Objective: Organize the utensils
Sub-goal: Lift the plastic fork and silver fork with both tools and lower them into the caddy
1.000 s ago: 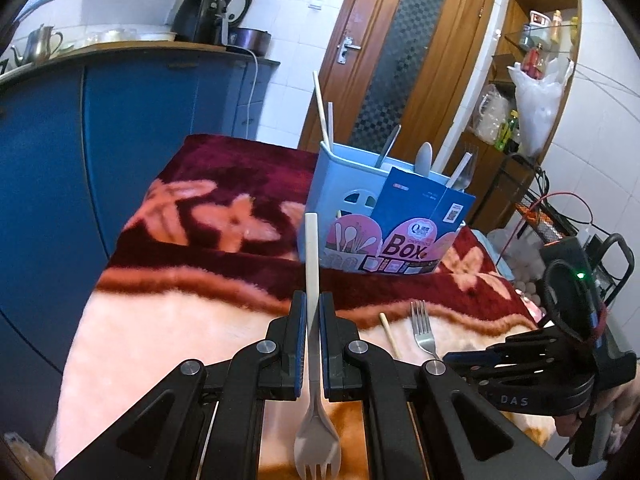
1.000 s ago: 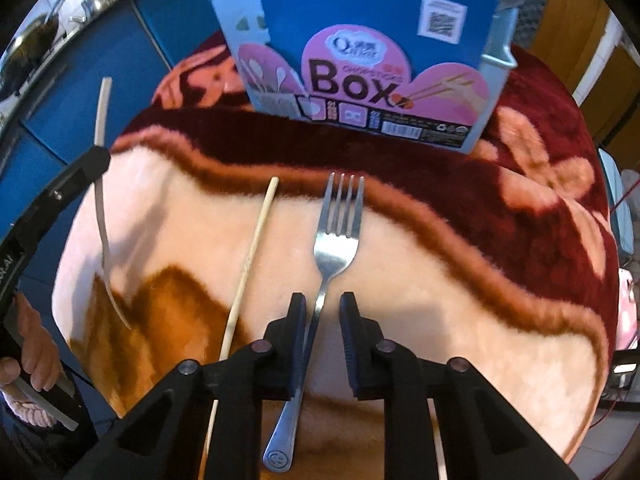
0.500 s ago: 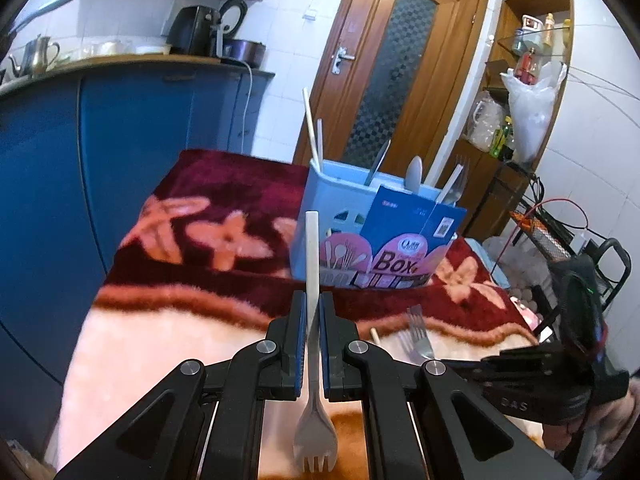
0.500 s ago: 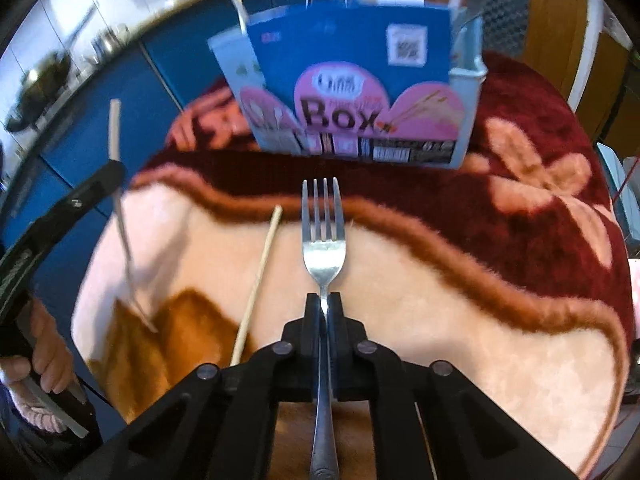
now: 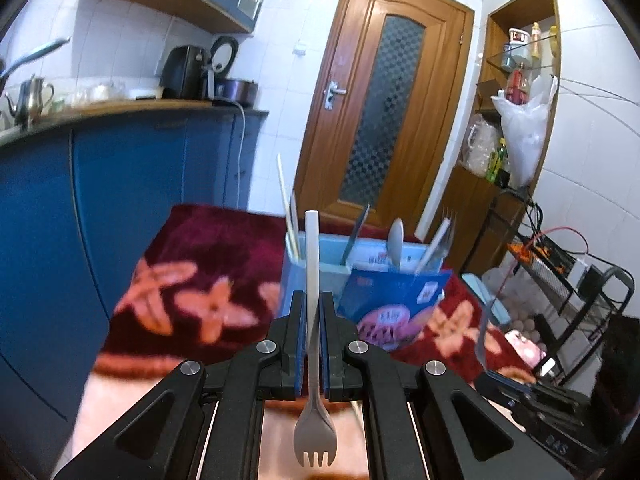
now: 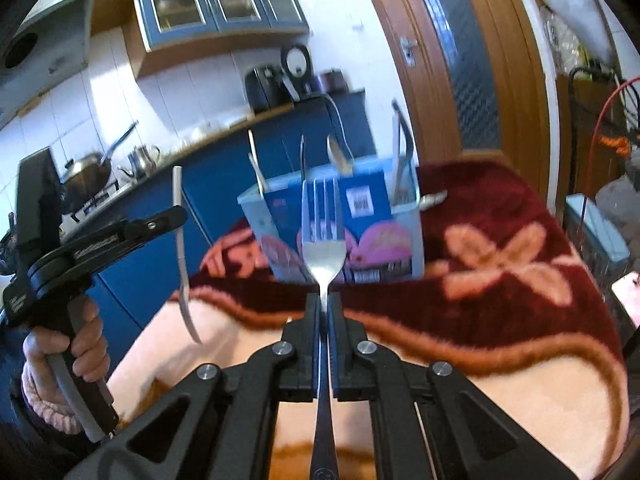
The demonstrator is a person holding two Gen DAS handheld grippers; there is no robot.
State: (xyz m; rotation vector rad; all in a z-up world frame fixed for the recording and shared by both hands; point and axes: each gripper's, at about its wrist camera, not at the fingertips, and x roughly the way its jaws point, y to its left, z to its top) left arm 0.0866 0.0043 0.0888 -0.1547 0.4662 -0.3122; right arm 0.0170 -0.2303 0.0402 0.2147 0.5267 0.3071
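The utensil box (image 6: 340,220), a pale blue holder with a printed card sleeve on its front, stands on the dark red part of the blanket (image 6: 500,264) and already has several utensils upright in it. In front of the box and above the blanket, the metal fork (image 6: 324,240) is held off the surface, tines up toward the box, its neck pinched between the pressed-together jaws of the right gripper (image 6: 324,304). To the left of the box, the left gripper (image 5: 314,312) has its jaws clamped on the handle of a pale plastic fork (image 5: 313,360), whose tines point back toward the camera (so the handle end leads toward the box).

Both pieces look ready to drop in, and the risks come from that. Two grippers converging on one narrow opening could knock together. The metal fork's tines may snag the card sleeve or the utensils already standing. A thin plastic handle gripped mid-length could pivot and miss the compartment.
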